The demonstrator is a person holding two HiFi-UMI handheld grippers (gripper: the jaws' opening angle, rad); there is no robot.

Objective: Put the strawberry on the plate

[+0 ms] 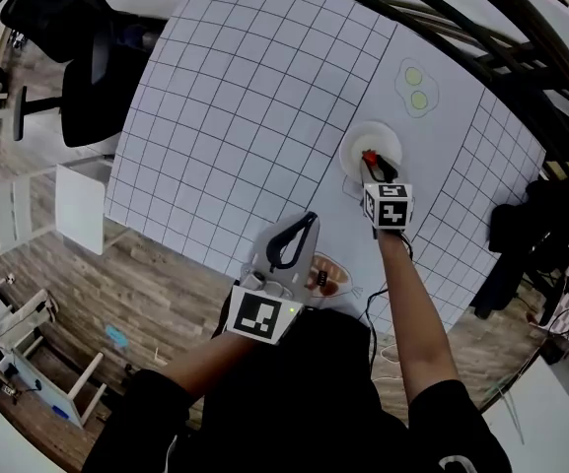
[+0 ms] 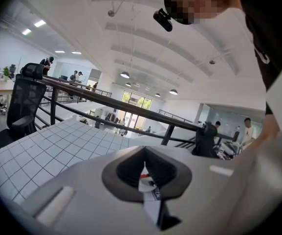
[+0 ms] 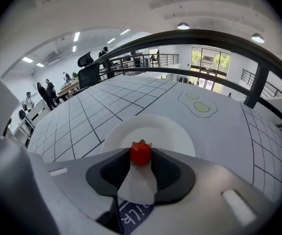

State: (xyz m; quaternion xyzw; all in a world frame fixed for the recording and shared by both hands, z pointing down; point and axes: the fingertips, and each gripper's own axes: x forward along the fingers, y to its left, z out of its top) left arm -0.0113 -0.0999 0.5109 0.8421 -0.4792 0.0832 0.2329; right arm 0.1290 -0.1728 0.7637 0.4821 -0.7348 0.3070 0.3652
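In the head view, a white surface ruled with a dark grid [image 1: 245,116] fills the middle. On its right half sits a round white plate [image 1: 388,138]. The right tongs [image 1: 372,166] reach over the plate's near edge from an outstretched bare forearm, pinching a small red strawberry with green leaves [image 1: 368,156]. Beyond the plate lies a pale flat shape with two yellow-green discs [image 1: 415,87]. The left tongs [image 1: 307,223] are held back at the surface's near edge, well apart from the plate, tips pointing toward the surface. A black office chair [image 1: 97,77] stands off the surface's left side on a wooden floor [image 1: 136,294].

In the left gripper view, the two dark pads meet at their tips with nothing clamped between them. They aim out across the gridded surface toward a dark railing [image 2: 111,102].

In the right gripper view, the jaws are closed to the fruit's width, gripping the strawberry at their very tips. It hangs over the near rim of the plate; whether it touches the plate cannot be told. Its leafy end faces up and away from the tongs, toward the plate's centre. Its long axis seems to run roughly along the jaws, but it is too foreshortened to be sure.
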